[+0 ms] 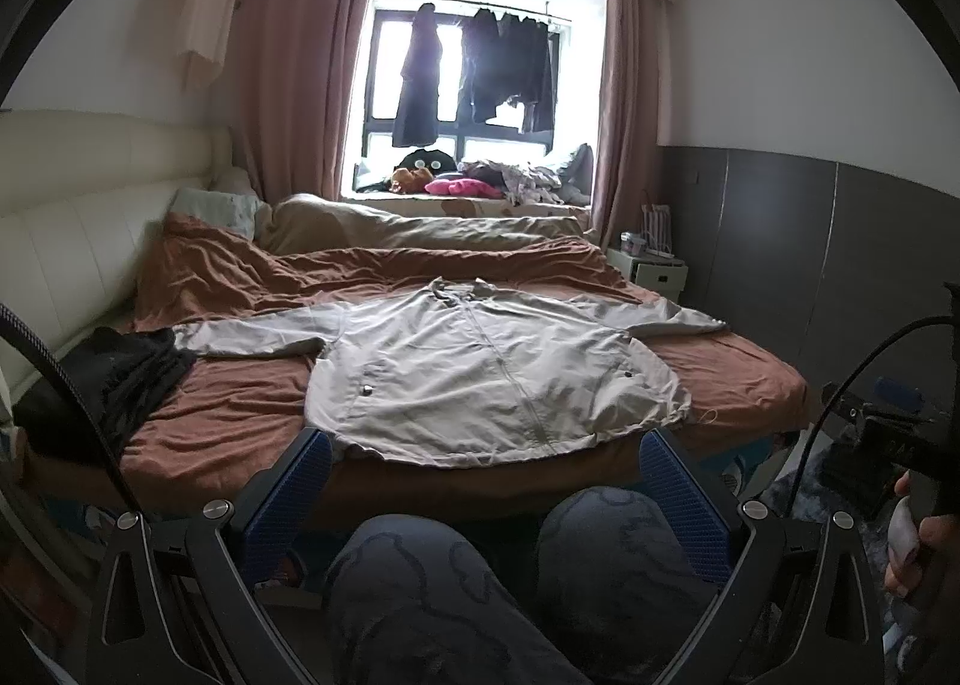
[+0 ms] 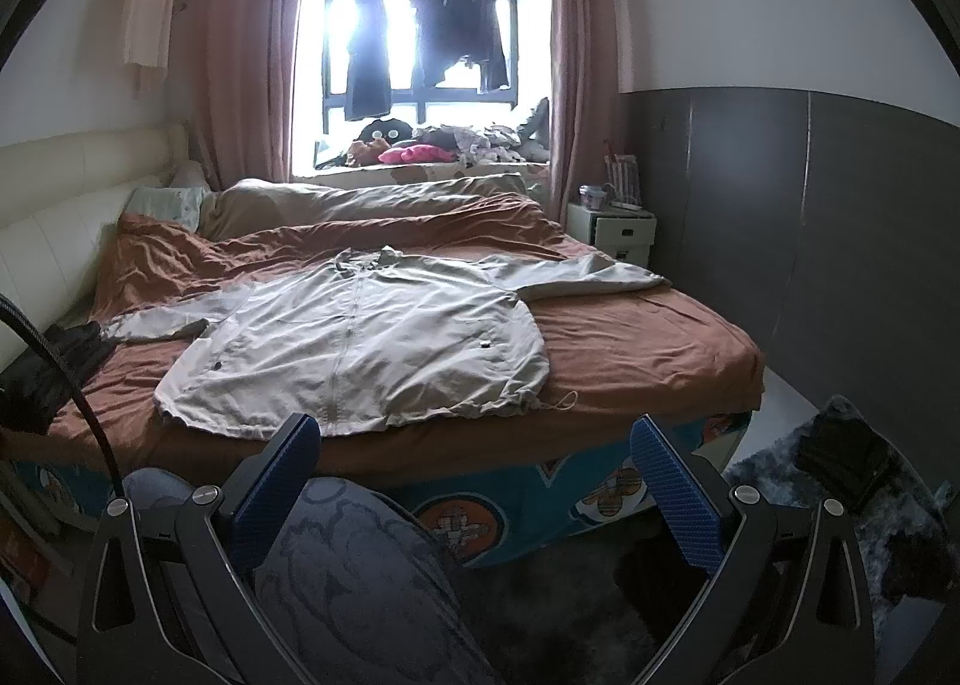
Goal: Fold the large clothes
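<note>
A large light beige zip jacket [image 1: 480, 373] lies flat and face up on the rust-brown bed sheet [image 1: 240, 421], sleeves spread to both sides, hem towards me. It also shows in the right wrist view [image 2: 360, 349]. My left gripper [image 1: 486, 445] is open and empty, held back from the bed's near edge, just short of the jacket's hem. My right gripper [image 2: 474, 439] is open and empty too, before the bed's near edge and the hem's right part. The right gripper's body shows at the right edge of the left wrist view [image 1: 888, 445].
A dark garment [image 1: 120, 385] lies at the bed's left by the cream headboard [image 1: 72, 217]. A rumpled brown duvet [image 1: 384, 259] fills the far half. My knees [image 1: 510, 577] are under the grippers. A white nightstand [image 2: 618, 232] and grey wall panels [image 2: 810, 265] stand right.
</note>
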Tool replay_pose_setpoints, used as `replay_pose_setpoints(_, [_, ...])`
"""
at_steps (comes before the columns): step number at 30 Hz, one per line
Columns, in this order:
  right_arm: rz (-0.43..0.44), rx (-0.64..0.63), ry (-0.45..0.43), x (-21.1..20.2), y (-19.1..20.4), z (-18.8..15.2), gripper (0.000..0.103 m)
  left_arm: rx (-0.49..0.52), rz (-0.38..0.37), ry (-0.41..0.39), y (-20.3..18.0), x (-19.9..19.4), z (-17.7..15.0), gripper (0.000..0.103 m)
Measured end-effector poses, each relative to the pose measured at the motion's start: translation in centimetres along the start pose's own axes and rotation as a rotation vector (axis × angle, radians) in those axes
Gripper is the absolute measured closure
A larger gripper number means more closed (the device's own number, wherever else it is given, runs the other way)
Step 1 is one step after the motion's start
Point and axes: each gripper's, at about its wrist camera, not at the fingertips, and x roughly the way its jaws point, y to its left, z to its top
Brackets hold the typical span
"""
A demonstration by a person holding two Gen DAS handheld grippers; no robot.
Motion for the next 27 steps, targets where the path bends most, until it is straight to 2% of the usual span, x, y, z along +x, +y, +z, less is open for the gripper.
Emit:
replay_pose_setpoints(5, [0.002, 0.003, -0.002, 1.5, -0.1, 0.5, 0.000, -0.016, 0.011, 0.001, 1.0, 0.9, 0.2, 0.000])
replay_pose_setpoints(12, [0.029, 0.008, 0.021, 5.8, 0.8, 2.1, 0.000, -0.025, 0.043, 0.024, 2.9, 4.5, 1.4, 0.000])
replay_pose_setpoints(20, [0.108, 0.010, 0.053, 13.5, 2.5, 5.5, 0.000, -0.056, 0.095, 0.066, 6.7, 10.7, 3.4, 0.000])
replay_pose_setpoints(27, [0.184, 0.037, 0.095, 20.8, 4.4, 8.1, 0.000, -0.116, 0.151, 0.114, 12.2, 16.7, 5.1, 0.002])
